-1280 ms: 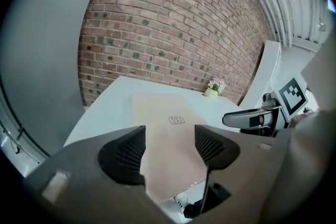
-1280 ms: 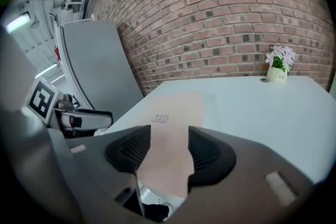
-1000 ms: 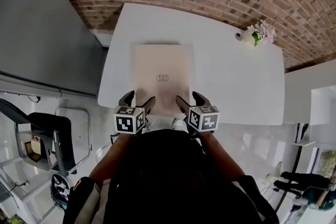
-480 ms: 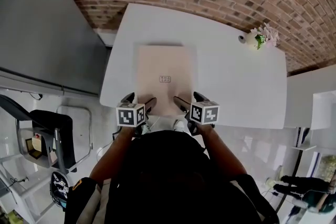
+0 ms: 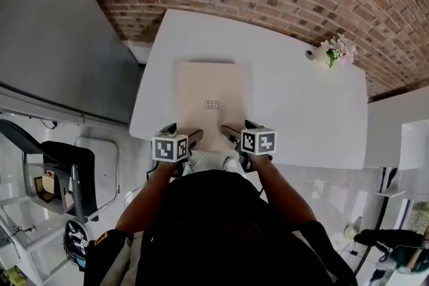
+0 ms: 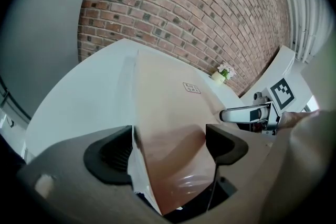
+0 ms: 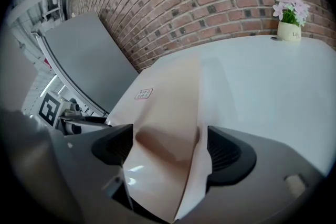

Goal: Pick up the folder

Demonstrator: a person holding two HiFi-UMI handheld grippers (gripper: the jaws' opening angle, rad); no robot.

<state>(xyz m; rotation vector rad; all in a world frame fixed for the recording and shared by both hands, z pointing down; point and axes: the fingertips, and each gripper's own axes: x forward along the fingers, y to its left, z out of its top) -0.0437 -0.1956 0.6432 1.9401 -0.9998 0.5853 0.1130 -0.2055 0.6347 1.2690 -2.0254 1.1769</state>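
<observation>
As the head view looks down, the folder (image 5: 213, 100) lies flat on the white table (image 5: 301, 110), with my left gripper (image 5: 182, 131) and right gripper (image 5: 240, 128) at its near edge. Left gripper view: my jaws wide apart, near-left corner between them, unclamped. Right gripper view: jaws apart round the near-right corner.

White table (image 5: 301, 117) w/ beige folder (image 5: 211, 94) flat by near edge, sm. flower pot (image 5: 330, 54) far-right corner.

The folder (image 5: 212, 100) lies mid-tabletop (image 5: 301, 110), its near corners between the fingers of the left gripper (image 5: 182, 132) and the right gripper (image 5: 238, 128), which are side by side. A flowerpot (image 5: 330, 53) stands at the far right edge, well apart.
</observation>
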